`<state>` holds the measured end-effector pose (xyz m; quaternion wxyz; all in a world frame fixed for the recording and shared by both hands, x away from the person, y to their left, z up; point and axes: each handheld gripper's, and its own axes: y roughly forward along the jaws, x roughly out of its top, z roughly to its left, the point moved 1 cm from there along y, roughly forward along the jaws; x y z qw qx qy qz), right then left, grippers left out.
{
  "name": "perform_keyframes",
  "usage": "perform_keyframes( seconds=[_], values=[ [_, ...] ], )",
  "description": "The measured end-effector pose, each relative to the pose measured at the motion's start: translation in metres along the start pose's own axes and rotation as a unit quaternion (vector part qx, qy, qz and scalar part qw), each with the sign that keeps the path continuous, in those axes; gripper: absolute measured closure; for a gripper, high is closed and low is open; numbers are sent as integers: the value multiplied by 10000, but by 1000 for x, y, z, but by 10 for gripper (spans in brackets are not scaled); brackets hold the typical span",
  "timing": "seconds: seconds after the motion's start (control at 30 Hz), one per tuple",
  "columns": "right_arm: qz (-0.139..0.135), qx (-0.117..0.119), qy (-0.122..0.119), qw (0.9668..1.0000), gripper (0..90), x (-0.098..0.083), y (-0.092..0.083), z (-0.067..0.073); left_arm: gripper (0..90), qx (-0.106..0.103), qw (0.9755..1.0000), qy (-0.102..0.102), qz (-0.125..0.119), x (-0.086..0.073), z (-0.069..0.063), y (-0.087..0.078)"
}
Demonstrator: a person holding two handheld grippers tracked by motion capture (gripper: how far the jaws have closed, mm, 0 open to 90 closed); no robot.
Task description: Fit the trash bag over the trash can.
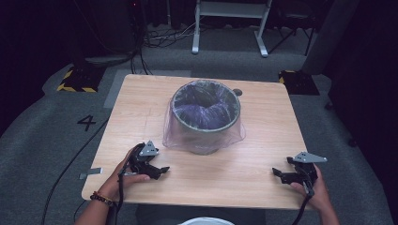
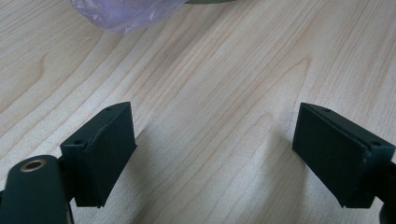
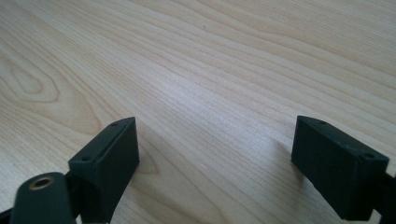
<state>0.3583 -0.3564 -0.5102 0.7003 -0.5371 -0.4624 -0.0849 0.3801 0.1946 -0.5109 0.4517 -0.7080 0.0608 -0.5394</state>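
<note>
A round grey-green bin (image 1: 205,123) lined with a thin, translucent purple plastic bag (image 1: 174,131) stands mid-counter (image 1: 263,150). My left gripper (image 1: 162,171) and right gripper (image 1: 277,173) rest near it, jaws wide, holding nothing. On the floor I read "4" (image 1: 87,123).

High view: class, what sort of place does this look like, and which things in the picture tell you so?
Probably a lab or recording workspace rather than a home. A lone wooden table stands on grey carpet with a number 4 marked on the floor, loose cables lie behind it, and yellow-black hazard-striped bases flank it.
</note>
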Motion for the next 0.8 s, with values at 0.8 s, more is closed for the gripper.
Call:
perform_keyframes(
  seconds=[0.8],
  values=[
    [10, 6, 2, 10000, 145, 0, 0, 0, 129, -31, 10000, 44, 5, 1, 2, 1]
  ],
)
